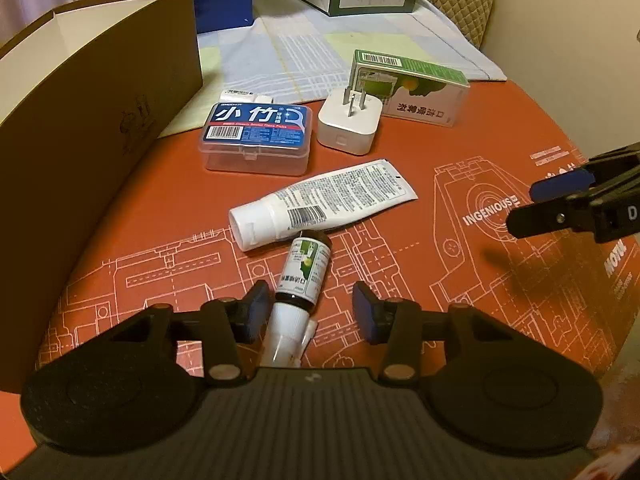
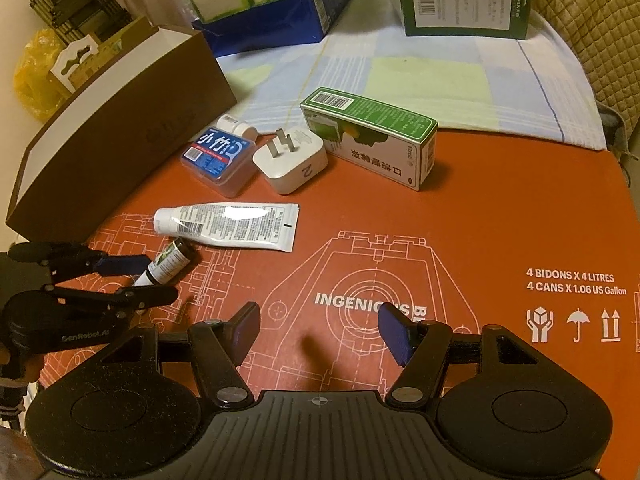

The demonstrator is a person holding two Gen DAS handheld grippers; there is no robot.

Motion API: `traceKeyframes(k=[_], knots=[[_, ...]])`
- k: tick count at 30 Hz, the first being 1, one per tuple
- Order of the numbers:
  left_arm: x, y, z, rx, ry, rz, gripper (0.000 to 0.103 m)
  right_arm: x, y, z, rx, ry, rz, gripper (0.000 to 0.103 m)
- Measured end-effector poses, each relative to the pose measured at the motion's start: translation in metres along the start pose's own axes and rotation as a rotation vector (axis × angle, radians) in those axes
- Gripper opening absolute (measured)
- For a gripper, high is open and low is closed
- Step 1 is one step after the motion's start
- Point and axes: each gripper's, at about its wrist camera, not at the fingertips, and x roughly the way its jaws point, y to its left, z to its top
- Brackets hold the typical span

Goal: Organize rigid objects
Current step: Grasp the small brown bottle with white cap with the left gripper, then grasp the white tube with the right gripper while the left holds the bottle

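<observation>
- A brown box [image 1: 100,92] stands at the left edge of the orange mat [image 1: 480,280].
- The left gripper [image 1: 311,304] has its jaws apart around a spray bottle [image 1: 305,270] lying on the mat; the left pad seems to touch it, the right does not.
- A white tube [image 1: 320,204] touches the bottle's base; a floss case [image 1: 256,136], charger [image 1: 348,126] and green carton [image 1: 416,92] lie beyond.
- The right gripper [image 2: 319,330] hovers with jaws apart, empty.

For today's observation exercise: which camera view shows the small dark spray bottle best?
The left wrist view: the spray bottle lies close and central between the open left tool, label and white nozzle visible. The right wrist view shows it small, with the left tool covering its nozzle end.
</observation>
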Motion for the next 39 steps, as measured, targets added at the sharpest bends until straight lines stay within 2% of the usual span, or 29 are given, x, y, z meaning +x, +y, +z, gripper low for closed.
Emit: traceKeyframes(k=[3,5,14,25,27,28,29,30,32,39], knots=[[0.004,-0.002,0.0,0.004,0.01,0.008,0.033,0.0,-0.001,-0.001,0.005,0.002,0.0,0.062],[0.005,-0.002,-0.001,-0.003,0.016,0.008,0.019,0.0,-0.002,-0.001,0.008,0.003,0.002,0.062],[-0.01,0.006,-0.018,-0.095,-0.008,0.049,0.019,0.006,0.003,0.003,-0.027,0.008,0.04,0.062],[-0.029,0.048,-0.041,-0.327,-0.032,0.208,0.019,0.035,0.042,0.028,-0.227,-0.044,0.154,0.062],[-0.031,0.054,-0.043,-0.356,-0.031,0.227,0.019,0.042,0.049,0.033,-0.275,-0.074,0.145,0.055],[-0.032,0.057,-0.045,-0.366,-0.032,0.235,0.019,0.046,0.051,0.036,-0.296,-0.083,0.142,0.043],[-0.033,0.059,-0.046,-0.377,-0.032,0.241,0.019,0.05,0.053,0.04,-0.309,-0.088,0.141,0.036],[-0.034,0.061,-0.047,-0.386,-0.031,0.246,0.019,0.055,0.053,0.044,-0.31,-0.09,0.136,0.033],[-0.035,0.063,-0.048,-0.399,-0.034,0.256,0.019,0.064,0.054,0.05,-0.308,-0.095,0.131,0.02],[-0.038,0.07,-0.051,-0.427,-0.035,0.267,0.019,0.092,0.051,0.065,-0.293,-0.073,0.131,0.016]])
